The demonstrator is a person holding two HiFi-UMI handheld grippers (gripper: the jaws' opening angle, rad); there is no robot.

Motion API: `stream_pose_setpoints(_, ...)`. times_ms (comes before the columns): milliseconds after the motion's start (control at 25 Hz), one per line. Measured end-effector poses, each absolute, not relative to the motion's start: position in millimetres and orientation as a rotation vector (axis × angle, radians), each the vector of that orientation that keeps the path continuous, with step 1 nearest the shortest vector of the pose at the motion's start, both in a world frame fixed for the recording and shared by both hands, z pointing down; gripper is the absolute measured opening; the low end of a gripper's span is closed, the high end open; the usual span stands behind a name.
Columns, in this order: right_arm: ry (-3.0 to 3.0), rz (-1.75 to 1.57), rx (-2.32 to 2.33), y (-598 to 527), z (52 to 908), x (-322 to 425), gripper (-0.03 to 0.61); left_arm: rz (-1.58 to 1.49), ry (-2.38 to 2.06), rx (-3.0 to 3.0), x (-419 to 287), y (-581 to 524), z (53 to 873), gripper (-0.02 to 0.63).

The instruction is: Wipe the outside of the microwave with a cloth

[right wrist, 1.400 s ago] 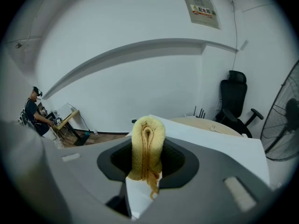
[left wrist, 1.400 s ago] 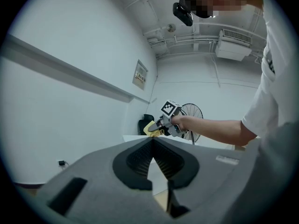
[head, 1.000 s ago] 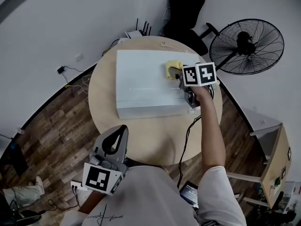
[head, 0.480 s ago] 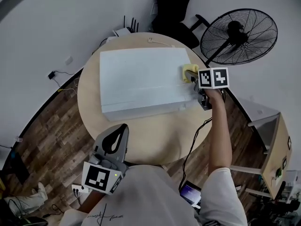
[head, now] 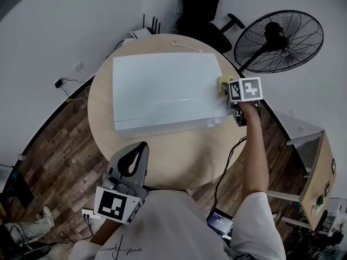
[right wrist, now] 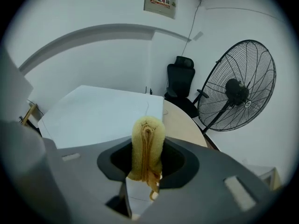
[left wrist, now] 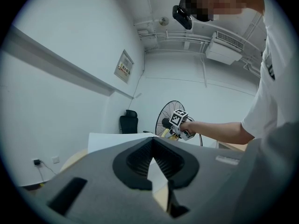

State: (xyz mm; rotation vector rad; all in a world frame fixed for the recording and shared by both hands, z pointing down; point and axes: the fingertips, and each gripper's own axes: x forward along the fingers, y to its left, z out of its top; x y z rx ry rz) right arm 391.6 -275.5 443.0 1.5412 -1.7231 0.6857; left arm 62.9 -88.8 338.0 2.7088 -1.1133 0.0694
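Note:
The white microwave (head: 162,88) lies on a round wooden table (head: 179,158), its broad white face upward. My right gripper (head: 227,92) is at the microwave's right edge, near the far corner, shut on a yellow cloth (head: 223,83). In the right gripper view the cloth (right wrist: 147,146) stands bunched between the jaws, with the microwave (right wrist: 103,113) beyond it. My left gripper (head: 142,147) is held low by the person's body, short of the table's near edge, jaws together and holding nothing. From the left gripper view the right gripper (left wrist: 180,125) shows past the microwave (left wrist: 117,139).
A large standing fan (head: 279,39) is right of the table and a black office chair (head: 200,10) behind it. A router (head: 142,32) sits by the wall. A black cable (head: 225,164) hangs off the table's right side. A small screen (head: 219,219) lies on the wooden floor.
My right gripper has carried the cloth rightward across the microwave's top, from inside the far right part to its right edge. The left gripper has stayed put.

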Motion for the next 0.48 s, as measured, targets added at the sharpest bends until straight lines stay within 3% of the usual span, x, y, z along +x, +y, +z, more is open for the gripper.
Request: stream_pose_setpoints(480,-1.759,0.661,1.501,-280.0,440.0,337.4,0.133,0.033,-1.189,2.688,27.8,-75.0,331.1,-0.011)
